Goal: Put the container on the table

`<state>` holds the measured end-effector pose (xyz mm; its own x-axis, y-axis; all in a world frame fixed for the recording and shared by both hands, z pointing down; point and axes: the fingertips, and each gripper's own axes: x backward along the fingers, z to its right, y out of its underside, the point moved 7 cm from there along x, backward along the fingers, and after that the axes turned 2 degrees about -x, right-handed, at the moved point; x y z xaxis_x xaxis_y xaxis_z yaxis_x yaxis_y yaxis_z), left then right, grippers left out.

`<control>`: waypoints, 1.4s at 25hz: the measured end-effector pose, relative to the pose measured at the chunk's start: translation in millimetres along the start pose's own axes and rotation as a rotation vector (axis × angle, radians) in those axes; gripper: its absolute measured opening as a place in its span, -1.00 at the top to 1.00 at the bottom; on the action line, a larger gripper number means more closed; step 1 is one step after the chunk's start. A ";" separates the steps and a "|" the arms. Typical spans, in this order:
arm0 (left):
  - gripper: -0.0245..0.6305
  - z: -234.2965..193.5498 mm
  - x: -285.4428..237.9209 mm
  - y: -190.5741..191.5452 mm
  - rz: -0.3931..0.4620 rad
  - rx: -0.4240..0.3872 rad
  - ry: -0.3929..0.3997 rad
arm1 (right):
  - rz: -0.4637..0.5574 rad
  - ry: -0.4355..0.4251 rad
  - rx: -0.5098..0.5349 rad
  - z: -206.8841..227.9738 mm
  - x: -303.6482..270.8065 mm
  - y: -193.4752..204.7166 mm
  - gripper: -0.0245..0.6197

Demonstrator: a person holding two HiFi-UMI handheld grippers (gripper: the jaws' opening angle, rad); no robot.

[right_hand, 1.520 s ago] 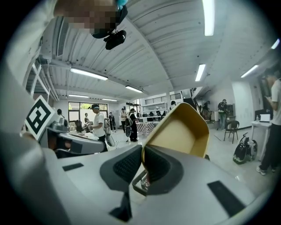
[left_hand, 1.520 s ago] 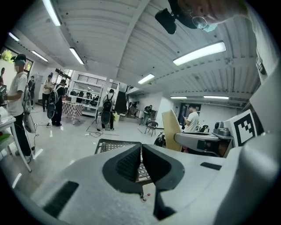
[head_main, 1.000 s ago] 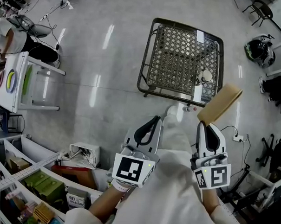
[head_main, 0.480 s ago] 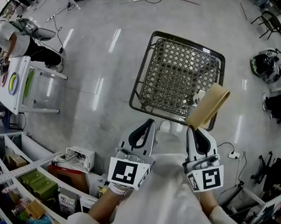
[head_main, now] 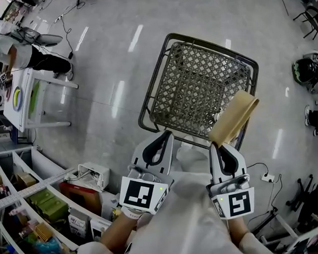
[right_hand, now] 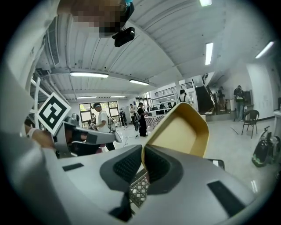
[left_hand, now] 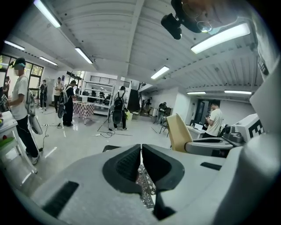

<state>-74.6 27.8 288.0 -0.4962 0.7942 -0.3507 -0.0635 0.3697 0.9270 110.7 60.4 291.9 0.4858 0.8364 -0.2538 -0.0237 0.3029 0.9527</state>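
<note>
A tan paper container sticks up from my right gripper, which is shut on its rim. In the right gripper view the container is an empty, open tray held by one edge between the jaws. My left gripper is shut with nothing in it; its jaws meet in the left gripper view, where the container shows to the right. Both grippers hover over the near edge of a black wire-mesh basket on the floor.
A white table with coloured rings stands at the far left, a person beside it. Shelves with boxes fill the lower left. A helmet and cables lie at the right. Glossy grey floor surrounds the basket.
The view has shifted so the basket sits nearer and more central. Both grippers keep their pose, and the container stays clamped in the right one.
</note>
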 end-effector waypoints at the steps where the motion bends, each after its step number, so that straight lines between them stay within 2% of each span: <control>1: 0.83 3.3 -3.6 -1.6 -0.008 0.004 -0.002 | 0.000 -0.005 -0.002 3.7 -0.6 0.4 0.82; 7: 0.83 5.2 -9.9 6.4 -0.028 -0.027 -0.013 | -0.008 -0.017 -0.012 13.3 -10.1 8.8 0.82; 10: 0.83 3.6 -15.0 4.3 -0.030 -0.011 -0.006 | -0.013 -0.018 0.001 13.5 -18.8 9.9 0.82; 15: 0.83 0.1 -20.2 14.1 -0.033 -0.050 0.014 | -0.033 -0.016 0.002 15.7 -29.2 18.6 0.82; 18: 0.83 -2.2 -24.7 20.8 -0.036 -0.042 0.017 | -0.055 -0.013 0.009 19.4 -38.5 27.9 0.82; 21: 0.83 -2.8 -27.6 19.6 -0.036 -0.001 0.015 | -0.080 -0.028 0.012 21.9 -48.5 38.3 0.82; 30: 0.83 -13.2 -26.1 35.0 -0.058 0.054 0.002 | -0.233 -0.040 0.092 30.3 -89.1 98.1 0.82; 35: 0.83 -17.6 -31.3 48.3 -0.086 0.048 0.019 | -0.298 -0.051 0.125 36.7 -115.1 122.1 0.82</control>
<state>-77.4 12.4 346.1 -0.5069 0.7493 -0.4261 -0.0653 0.4595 0.8858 84.0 -15.7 443.5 0.4981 0.6944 -0.5193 0.2325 0.4700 0.8515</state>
